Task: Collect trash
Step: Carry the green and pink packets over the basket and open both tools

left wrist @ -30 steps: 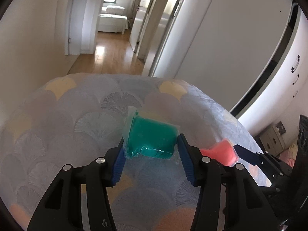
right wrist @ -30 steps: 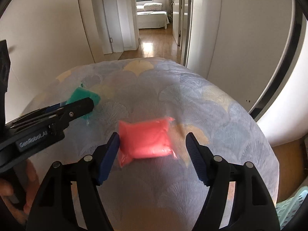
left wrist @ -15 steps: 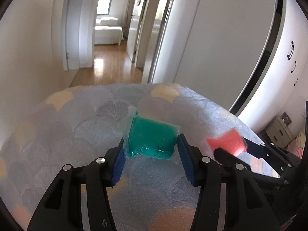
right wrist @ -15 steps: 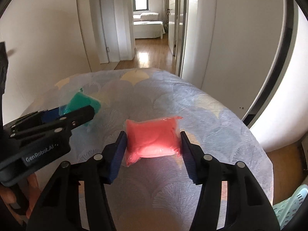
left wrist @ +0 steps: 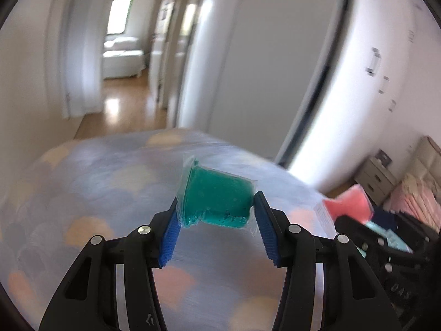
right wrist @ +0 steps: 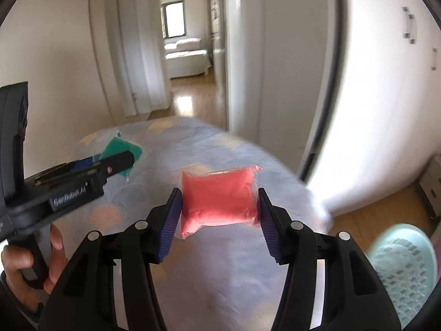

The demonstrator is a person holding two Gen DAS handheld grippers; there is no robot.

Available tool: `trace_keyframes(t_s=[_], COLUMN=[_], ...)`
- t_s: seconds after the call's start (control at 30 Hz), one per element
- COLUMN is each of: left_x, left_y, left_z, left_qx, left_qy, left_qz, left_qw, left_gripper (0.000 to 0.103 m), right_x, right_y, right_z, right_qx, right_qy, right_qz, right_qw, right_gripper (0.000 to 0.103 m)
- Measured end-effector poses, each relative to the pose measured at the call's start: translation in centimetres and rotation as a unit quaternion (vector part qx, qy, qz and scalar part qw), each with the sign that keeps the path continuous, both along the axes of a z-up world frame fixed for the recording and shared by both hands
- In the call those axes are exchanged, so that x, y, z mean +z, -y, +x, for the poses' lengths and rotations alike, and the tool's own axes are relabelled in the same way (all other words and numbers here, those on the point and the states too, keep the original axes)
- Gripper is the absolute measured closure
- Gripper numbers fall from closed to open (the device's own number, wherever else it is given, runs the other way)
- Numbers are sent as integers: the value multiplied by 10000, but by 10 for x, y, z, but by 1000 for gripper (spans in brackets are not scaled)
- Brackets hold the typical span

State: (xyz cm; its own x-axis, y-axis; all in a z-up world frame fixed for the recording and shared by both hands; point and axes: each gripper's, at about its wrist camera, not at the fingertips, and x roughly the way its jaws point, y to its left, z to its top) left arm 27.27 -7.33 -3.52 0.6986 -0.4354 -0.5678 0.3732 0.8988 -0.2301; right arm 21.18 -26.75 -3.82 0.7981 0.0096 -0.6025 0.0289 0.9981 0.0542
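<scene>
The left gripper [left wrist: 216,216] is clamping a green pouch [left wrist: 217,202] and the right gripper [right wrist: 219,211] a red pouch [right wrist: 219,198], both above a round table [right wrist: 242,281] wearing a pale fan-patterned cloth. A wood-floored hallway [right wrist: 190,99] is running toward a white bed [right wrist: 186,55], white wardrobe doors [right wrist: 383,88] are standing rightward, and a mint basket [right wrist: 405,270] is sitting on the floor.

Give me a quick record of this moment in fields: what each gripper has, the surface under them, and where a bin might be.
left gripper: shut on the green pouch
right gripper: has just closed on the pink pouch
surface: fan-patterned tablecloth, below both pouches
possible bin: pale green perforated basket on the floor, lower right in the right wrist view
person: a hand on the left gripper's handle
</scene>
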Motion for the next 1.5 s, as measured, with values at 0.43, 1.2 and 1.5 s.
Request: trace_keyframes(t_s=[0.43,1.2,1.5], left_x=[47,-21,-29], left_y=[125,278,265], left_z=[-86,-127,-122], left_qx=[-1214,-2459,-2403], left_qy=[700,-9,-174], left_qz=[-78,592,494], left_qw=[9901,9675,9693], left_gripper=[54,53,36], right_x=[57,8,-4], right_y=[127,254,252], right_z=[-112,-180,-174], right_qx=[-1424,-2739,-2741], right_qy=[653,78,-80], right_qz=[-183,454,603], right_qw=[9875,9607,9598], right_gripper=[52,52,51])
